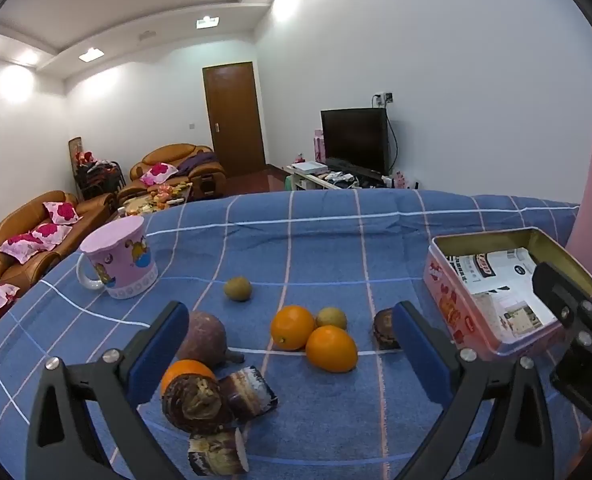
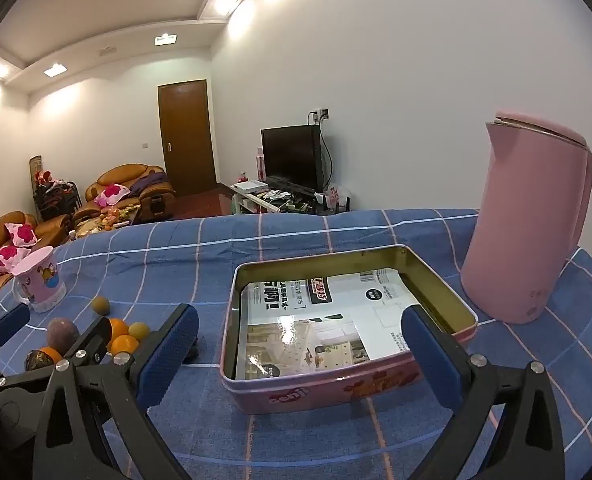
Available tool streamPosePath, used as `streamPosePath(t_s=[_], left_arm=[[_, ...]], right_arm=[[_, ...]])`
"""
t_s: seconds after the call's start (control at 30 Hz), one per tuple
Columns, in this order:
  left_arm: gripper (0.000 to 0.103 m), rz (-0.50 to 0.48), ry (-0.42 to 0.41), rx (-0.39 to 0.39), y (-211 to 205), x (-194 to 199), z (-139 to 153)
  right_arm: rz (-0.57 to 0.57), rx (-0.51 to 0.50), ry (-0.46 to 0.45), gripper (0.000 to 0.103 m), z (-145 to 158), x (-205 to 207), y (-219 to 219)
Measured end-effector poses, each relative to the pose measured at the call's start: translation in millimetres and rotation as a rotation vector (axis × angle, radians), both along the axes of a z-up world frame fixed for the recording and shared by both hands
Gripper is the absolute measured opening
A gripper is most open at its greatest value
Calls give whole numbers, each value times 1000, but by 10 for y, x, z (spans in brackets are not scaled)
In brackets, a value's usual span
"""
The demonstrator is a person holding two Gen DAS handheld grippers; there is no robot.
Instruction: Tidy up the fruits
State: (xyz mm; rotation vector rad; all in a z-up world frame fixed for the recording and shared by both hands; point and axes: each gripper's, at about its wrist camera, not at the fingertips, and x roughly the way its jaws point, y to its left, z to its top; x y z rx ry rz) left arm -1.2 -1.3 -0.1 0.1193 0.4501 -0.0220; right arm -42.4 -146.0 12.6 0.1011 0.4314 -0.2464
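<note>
In the left wrist view two oranges (image 1: 314, 336) lie mid-table with a small green fruit (image 1: 331, 317) behind them and another green fruit (image 1: 237, 289) farther back. A purple passion fruit (image 1: 206, 338) and a third orange (image 1: 186, 372) lie near the left finger. My left gripper (image 1: 290, 354) is open and empty above the fruits. The pink tin (image 2: 336, 390), lined with printed paper, holds no fruit. My right gripper (image 2: 300, 356) is open and empty over the tin's near edge.
Chocolate cake pieces (image 1: 220, 400) lie in front of the fruits, another (image 1: 384, 328) by the right finger. A pink cartoon mug (image 1: 118, 258) stands back left. A tall pink kettle (image 2: 528, 224) stands right of the tin. A blue checked cloth (image 1: 316, 240) covers the table.
</note>
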Motion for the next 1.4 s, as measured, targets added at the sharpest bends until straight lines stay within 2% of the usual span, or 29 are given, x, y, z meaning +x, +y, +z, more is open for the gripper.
streamPosePath(t_s=[0.03, 0.23, 1.4], left_arm=[[103, -2, 41, -32, 56, 71, -8], [103, -14, 33, -58, 115, 80, -29], [103, -36, 20, -43, 32, 7, -17]], right_arm=[[-1, 3, 2, 102, 0, 1, 7], [-3, 16, -4, 102, -9, 1, -9], [5, 25, 1, 102, -20, -2, -23]])
